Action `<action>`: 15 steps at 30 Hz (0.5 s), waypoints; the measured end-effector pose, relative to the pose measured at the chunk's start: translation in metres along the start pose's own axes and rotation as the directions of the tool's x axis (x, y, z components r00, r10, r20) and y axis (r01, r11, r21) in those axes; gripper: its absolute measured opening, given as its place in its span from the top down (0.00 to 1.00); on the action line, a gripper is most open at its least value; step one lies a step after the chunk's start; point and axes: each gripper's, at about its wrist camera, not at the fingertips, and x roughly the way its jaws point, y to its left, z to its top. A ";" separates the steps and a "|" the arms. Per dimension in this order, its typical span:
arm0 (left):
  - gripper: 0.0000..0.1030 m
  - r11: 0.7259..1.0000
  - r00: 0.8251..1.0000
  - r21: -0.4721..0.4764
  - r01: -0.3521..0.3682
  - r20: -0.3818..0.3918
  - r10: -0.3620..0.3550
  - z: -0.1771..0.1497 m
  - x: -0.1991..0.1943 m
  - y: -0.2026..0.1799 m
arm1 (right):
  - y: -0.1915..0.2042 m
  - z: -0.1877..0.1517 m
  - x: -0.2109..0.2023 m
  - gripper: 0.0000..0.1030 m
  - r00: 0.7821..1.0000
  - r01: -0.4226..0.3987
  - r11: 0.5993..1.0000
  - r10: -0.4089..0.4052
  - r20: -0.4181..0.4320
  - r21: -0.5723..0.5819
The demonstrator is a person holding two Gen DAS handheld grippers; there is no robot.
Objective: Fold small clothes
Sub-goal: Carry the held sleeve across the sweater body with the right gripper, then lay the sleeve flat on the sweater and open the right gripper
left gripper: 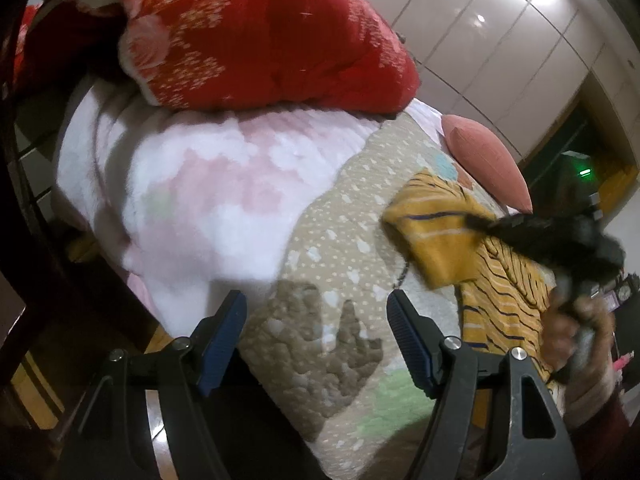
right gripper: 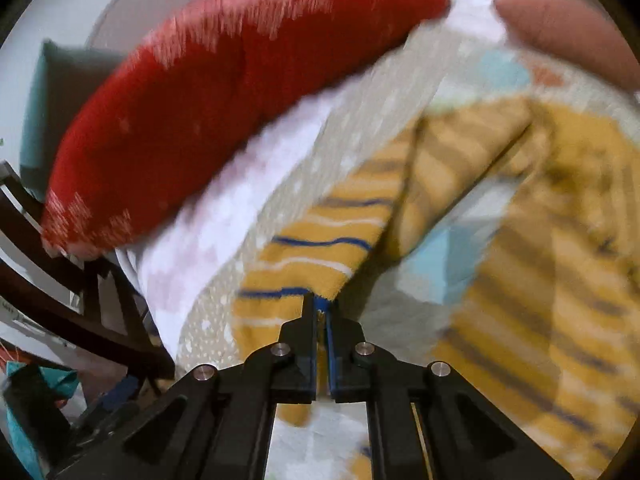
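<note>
Right wrist view, right hand-held gripper [right gripper: 320, 308] clamped on striped yellow garment [right gripper: 320, 236]

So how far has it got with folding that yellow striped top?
Early, by the look of it. One flap of the yellow striped top is already turned over. The right gripper is shut on a striped edge and lifting it. The left gripper hangs open above the dotted quilt, holding nothing. The rest of the top lies spread and rumpled, unfolded.
</note>
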 end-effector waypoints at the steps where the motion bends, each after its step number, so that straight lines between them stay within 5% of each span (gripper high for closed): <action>1: 0.30 1.000 1.000 0.011 0.003 -0.002 -0.003 0.001 0.001 -0.005 | -0.010 0.006 -0.019 0.96 0.999 0.015 1.000 -0.015 0.030 0.004; 7: 0.30 0.997 0.999 0.076 0.028 -0.026 -0.026 0.003 0.014 -0.036 | -0.121 0.023 -0.135 0.96 0.967 0.189 0.971 -0.210 0.141 0.149; 11: 0.30 0.992 0.998 0.120 0.037 -0.054 -0.031 0.001 0.028 -0.057 | -0.222 0.012 -0.179 0.95 0.914 0.352 0.882 -0.396 0.086 0.315; 12: 0.30 0.991 0.998 0.127 0.040 -0.062 -0.032 0.001 0.031 -0.061 | -0.243 0.008 -0.182 0.95 0.894 0.401 0.851 -0.444 0.059 0.339; 15: 0.30 0.988 0.996 0.144 0.053 -0.080 -0.042 -0.001 0.036 -0.073 | -0.299 -0.004 -0.179 0.89 0.772 0.615 0.713 -0.631 -0.073 0.337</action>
